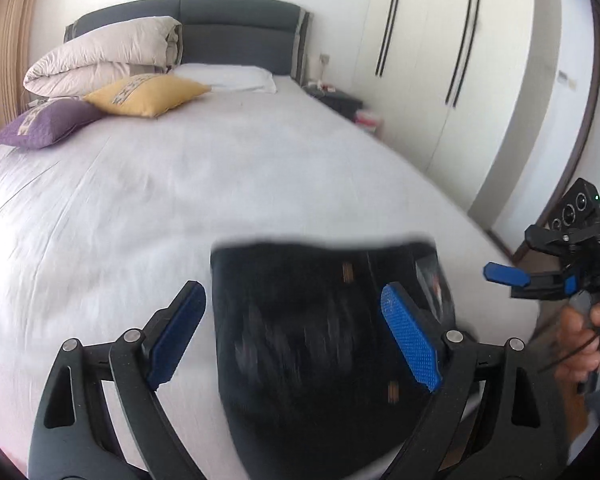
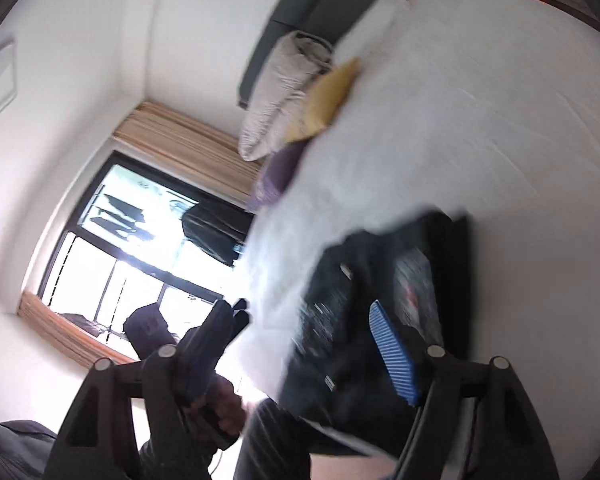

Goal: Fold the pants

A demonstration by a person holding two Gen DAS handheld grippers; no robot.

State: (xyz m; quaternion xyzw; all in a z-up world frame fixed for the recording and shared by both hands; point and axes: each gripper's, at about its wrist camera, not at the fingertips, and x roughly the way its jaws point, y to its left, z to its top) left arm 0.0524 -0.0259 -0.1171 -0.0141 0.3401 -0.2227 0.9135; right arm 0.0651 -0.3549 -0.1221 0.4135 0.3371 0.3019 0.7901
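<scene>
Dark, blurry folded pants (image 1: 324, 320) lie as a rough rectangle on your wrinkled white bed (image 1: 180, 184). Your left gripper (image 1: 296, 336) hangs above them, ribbed blue pads spread wide, nothing pinched. Right gripper (image 2: 312, 344) gapes too, empty.

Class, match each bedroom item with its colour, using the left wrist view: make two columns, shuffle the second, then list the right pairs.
Items:
1. folded pants
2. front cushion
3. second cushion
4. headboard

Colours:
A. yellow
B. dark grey
C. black
D. purple

Pairs: 1-C, 2-D, 3-A, 4-B
</scene>
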